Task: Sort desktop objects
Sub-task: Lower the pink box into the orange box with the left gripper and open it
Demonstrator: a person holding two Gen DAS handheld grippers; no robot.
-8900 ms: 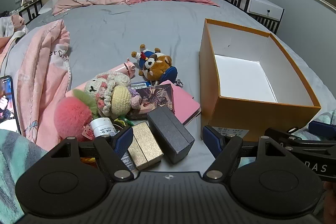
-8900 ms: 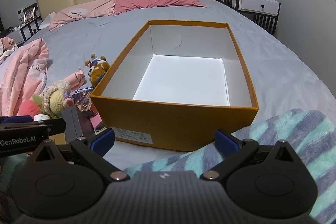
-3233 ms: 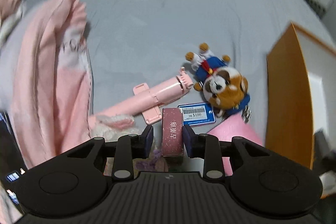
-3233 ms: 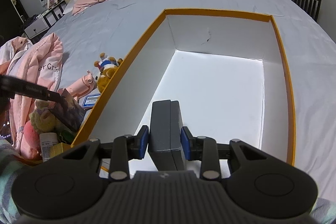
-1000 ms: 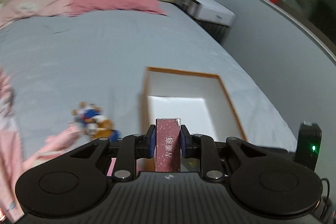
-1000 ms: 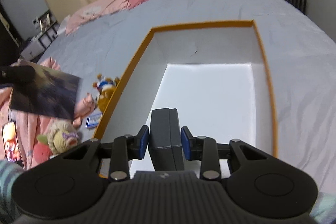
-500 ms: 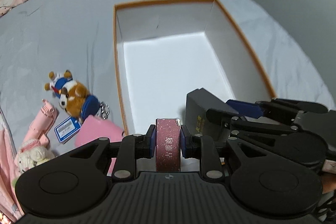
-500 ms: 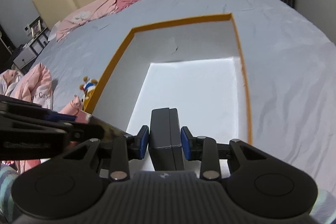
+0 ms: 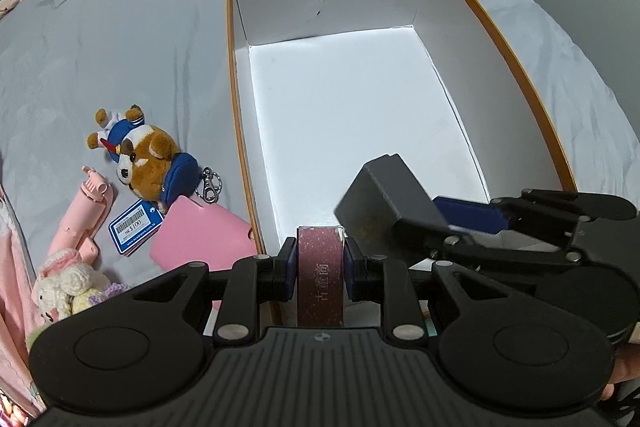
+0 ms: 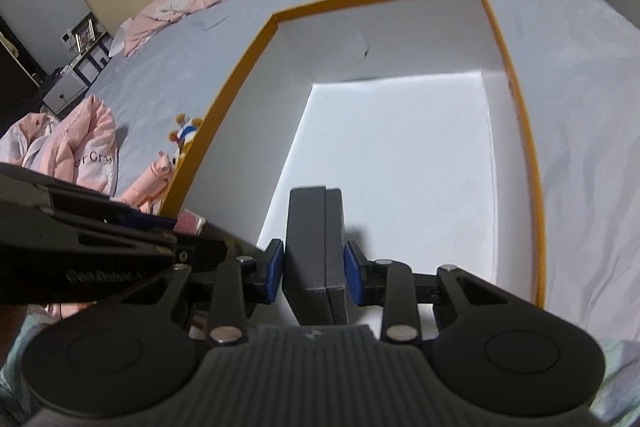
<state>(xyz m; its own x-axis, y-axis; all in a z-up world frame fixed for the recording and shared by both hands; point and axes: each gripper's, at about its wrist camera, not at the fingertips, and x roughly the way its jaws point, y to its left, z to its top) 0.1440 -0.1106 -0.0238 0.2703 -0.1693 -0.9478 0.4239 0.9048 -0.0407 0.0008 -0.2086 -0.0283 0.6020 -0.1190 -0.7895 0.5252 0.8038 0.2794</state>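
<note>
Left gripper point(image 9: 320, 269) clamped on glittery pink box point(image 9: 321, 273), now swung down over orange box point(image 9: 236, 131) near corner. Right gripper point(image 10: 314, 277) clamped on dark grey case point(image 10: 316, 247), hovering inside. Both ready for release.

Matt cardboard box point(image 9: 500, 39), glittery pink carton point(image 9: 321, 267), matt grey case point(image 10: 316, 247), plush dog point(image 9: 144, 155), wrinkled cloth bedsheet point(image 9: 120, 47).
</note>
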